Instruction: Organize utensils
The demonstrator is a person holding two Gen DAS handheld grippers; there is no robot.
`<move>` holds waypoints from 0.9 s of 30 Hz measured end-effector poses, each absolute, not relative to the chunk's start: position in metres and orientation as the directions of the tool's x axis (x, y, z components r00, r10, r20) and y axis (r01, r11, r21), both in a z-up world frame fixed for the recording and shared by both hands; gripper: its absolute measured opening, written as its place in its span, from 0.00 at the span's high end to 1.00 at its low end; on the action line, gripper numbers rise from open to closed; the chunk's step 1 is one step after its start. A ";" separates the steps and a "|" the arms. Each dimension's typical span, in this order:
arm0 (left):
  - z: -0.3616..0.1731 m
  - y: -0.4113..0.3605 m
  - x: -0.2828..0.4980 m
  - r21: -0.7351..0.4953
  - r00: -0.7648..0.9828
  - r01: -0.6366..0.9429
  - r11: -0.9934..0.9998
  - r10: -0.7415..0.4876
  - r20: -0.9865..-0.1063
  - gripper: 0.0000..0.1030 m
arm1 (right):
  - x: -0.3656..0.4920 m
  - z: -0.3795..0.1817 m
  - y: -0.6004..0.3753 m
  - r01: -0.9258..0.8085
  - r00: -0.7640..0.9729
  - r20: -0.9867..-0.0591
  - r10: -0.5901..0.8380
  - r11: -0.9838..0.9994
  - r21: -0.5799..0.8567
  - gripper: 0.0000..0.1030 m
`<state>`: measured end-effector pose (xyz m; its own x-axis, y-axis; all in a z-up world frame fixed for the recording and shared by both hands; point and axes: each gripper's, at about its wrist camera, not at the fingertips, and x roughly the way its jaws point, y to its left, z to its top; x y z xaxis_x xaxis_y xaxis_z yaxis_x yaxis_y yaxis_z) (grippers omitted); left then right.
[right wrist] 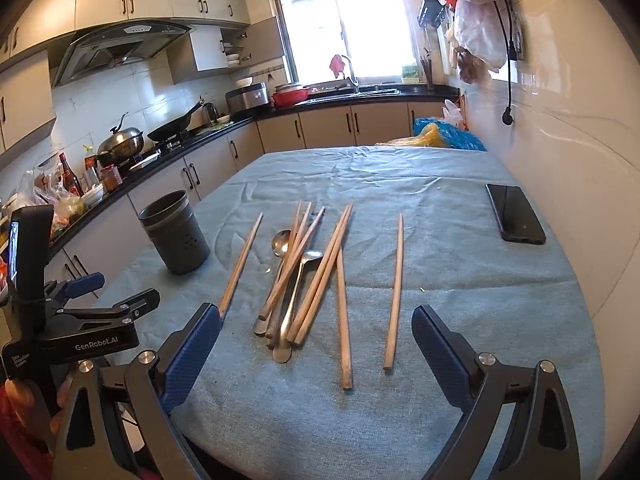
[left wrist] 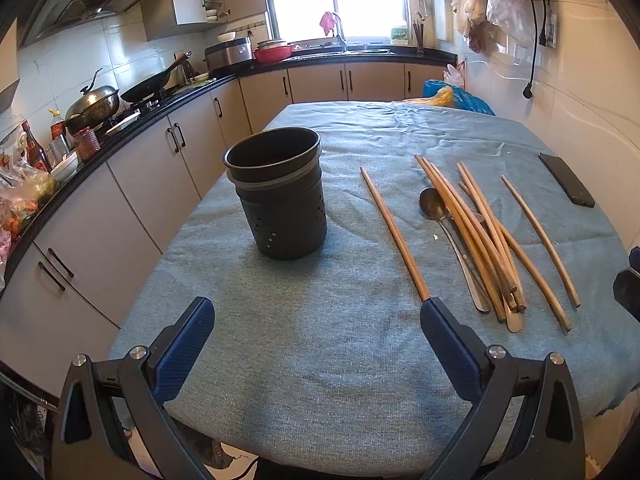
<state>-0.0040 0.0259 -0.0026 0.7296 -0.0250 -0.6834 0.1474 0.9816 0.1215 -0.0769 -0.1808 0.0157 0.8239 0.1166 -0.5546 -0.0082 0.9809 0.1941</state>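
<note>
A dark perforated utensil holder [left wrist: 280,196] stands upright and empty on the blue-grey table cloth [left wrist: 320,360]; it also shows in the right wrist view [right wrist: 174,236]. Several wooden chopsticks [right wrist: 316,276] and two metal spoons [right wrist: 298,292] lie in a loose pile to its right, seen too in the left wrist view [left wrist: 476,236]. One chopstick [left wrist: 394,232] lies apart, between holder and pile. My left gripper [left wrist: 316,324] is open and empty above the table's near edge. My right gripper [right wrist: 316,332] is open and empty, just short of the pile.
A black phone [right wrist: 514,212] lies at the table's right side by the white wall. Kitchen counters with pans and bottles [left wrist: 92,108] run along the left. Blue and yellow bags [left wrist: 452,98] sit behind the table's far edge.
</note>
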 end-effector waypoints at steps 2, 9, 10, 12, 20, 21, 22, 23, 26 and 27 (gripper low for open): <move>-0.003 0.026 -0.004 0.124 0.731 0.146 0.981 -0.023 -0.683 0.01 | -0.077 0.017 -0.180 -0.010 0.826 -0.552 0.115 0.982 0.190 0.04; -0.003 0.026 -0.004 0.123 0.729 0.147 0.981 -0.023 -0.684 0.01 | -0.076 0.016 -0.176 -0.012 0.827 -0.552 0.110 0.984 0.178 0.04; -0.002 0.027 -0.004 0.123 0.730 0.147 0.981 -0.024 -0.683 0.01 | -0.076 0.016 -0.177 -0.012 0.825 -0.554 0.111 0.984 0.179 0.04; -0.002 0.026 -0.004 0.122 0.730 0.147 0.982 -0.024 -0.683 0.01 | -0.076 0.015 -0.178 -0.012 0.825 -0.554 0.115 0.983 0.185 0.04; -0.003 0.026 -0.003 0.123 0.729 0.147 0.981 -0.023 -0.684 0.01 | -0.074 0.014 -0.179 -0.014 0.823 -0.556 0.119 0.982 0.189 0.04; -0.003 0.026 -0.003 0.123 0.729 0.147 0.982 -0.023 -0.684 0.01 | -0.074 0.014 -0.179 -0.015 0.822 -0.556 0.120 0.982 0.190 0.04; -0.003 0.027 -0.003 0.123 0.729 0.147 0.982 -0.023 -0.684 0.01 | -0.074 0.014 -0.179 -0.015 0.822 -0.557 0.120 0.982 0.190 0.04; -0.003 0.026 -0.003 0.122 0.729 0.147 0.982 -0.024 -0.684 0.01 | -0.074 0.014 -0.179 -0.016 0.821 -0.557 0.121 0.982 0.190 0.04; -0.003 0.027 -0.003 0.124 0.729 0.147 0.981 -0.023 -0.684 0.01 | -0.073 0.013 -0.178 -0.018 0.820 -0.559 0.123 0.982 0.190 0.05; -0.003 0.027 -0.003 0.123 0.729 0.147 0.982 -0.023 -0.684 0.01 | -0.073 0.013 -0.178 -0.018 0.820 -0.559 0.124 0.981 0.191 0.05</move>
